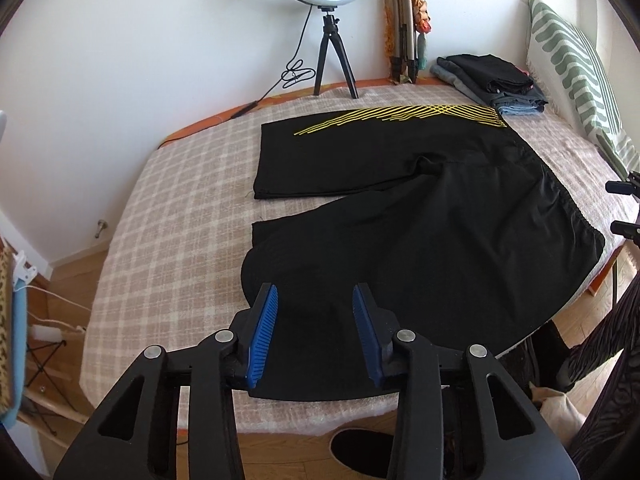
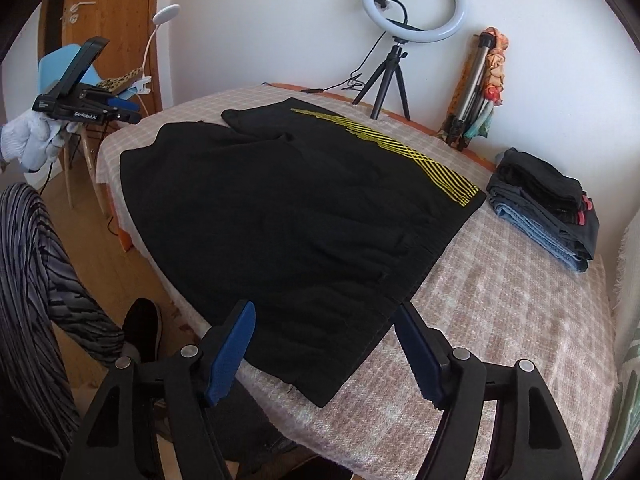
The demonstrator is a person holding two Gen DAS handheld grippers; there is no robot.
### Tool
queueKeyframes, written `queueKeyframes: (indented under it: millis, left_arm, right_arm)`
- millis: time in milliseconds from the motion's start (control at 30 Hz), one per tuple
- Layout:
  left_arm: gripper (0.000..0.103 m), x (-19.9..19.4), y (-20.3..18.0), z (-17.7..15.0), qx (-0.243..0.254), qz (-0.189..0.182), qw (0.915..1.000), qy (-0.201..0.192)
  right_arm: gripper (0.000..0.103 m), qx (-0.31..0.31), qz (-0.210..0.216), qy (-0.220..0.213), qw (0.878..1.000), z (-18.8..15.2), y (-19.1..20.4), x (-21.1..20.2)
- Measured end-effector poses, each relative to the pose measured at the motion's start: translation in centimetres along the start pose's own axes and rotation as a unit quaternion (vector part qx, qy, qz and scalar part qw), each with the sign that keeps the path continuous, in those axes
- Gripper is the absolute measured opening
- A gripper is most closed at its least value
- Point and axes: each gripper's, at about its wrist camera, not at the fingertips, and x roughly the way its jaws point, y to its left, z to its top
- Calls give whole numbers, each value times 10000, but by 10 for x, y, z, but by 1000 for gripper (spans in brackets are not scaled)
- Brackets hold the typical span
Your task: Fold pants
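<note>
Black shorts (image 1: 420, 216) with yellow stripes (image 1: 404, 114) lie spread flat on the checked table cover, both legs pointing left in the left wrist view. They also show in the right wrist view (image 2: 288, 208), waistband to the right. My left gripper (image 1: 316, 300) is open and empty, just above the hem of the near leg. My right gripper (image 2: 326, 316) is open and empty, above the near waistband corner. The left gripper also shows in the right wrist view (image 2: 124, 106), held in a white glove beyond the table's left edge.
A stack of folded clothes (image 2: 552, 216) sits at the back right of the table (image 2: 500, 340). A ring light on a tripod (image 2: 404, 32) and a folded tripod (image 2: 472, 92) stand by the wall. A cushion (image 1: 580, 72) leans at the right. A chair (image 2: 76, 80) stands left.
</note>
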Motion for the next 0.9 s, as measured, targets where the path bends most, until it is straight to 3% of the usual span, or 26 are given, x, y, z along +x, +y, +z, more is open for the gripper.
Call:
queueKeyframes:
  millis: [100, 367, 467, 533, 733, 867, 900]
  left_arm:
    - [30, 9, -6, -7, 309, -109, 9993, 164]
    - [30, 27, -8, -23, 652, -468, 9954, 526]
    - [30, 31, -3, -27, 633, -524, 9949, 591]
    - [30, 33, 0, -30, 580, -579, 9947, 620]
    - [30, 34, 3, -36, 626, -675, 9940, 597]
    - [52, 27, -5, -43, 947, -708, 9917, 513]
    - [52, 25, -7, -45, 1015, -708, 9910, 506]
  right_arm:
    - [60, -519, 215, 427, 9975, -4, 12, 16]
    - [60, -1720, 101, 957, 9804, -8, 44, 43]
    - [57, -1784, 115, 999, 9788, -5, 44, 43]
    - [39, -1798, 122, 1101, 9775, -3, 44, 44]
    - [14, -1423, 37, 1185, 9827, 14, 23, 45]
    - [6, -1067, -45, 976, 9895, 35, 6, 38]
    - [4, -1030, -83, 947, 9901, 40, 2, 38]
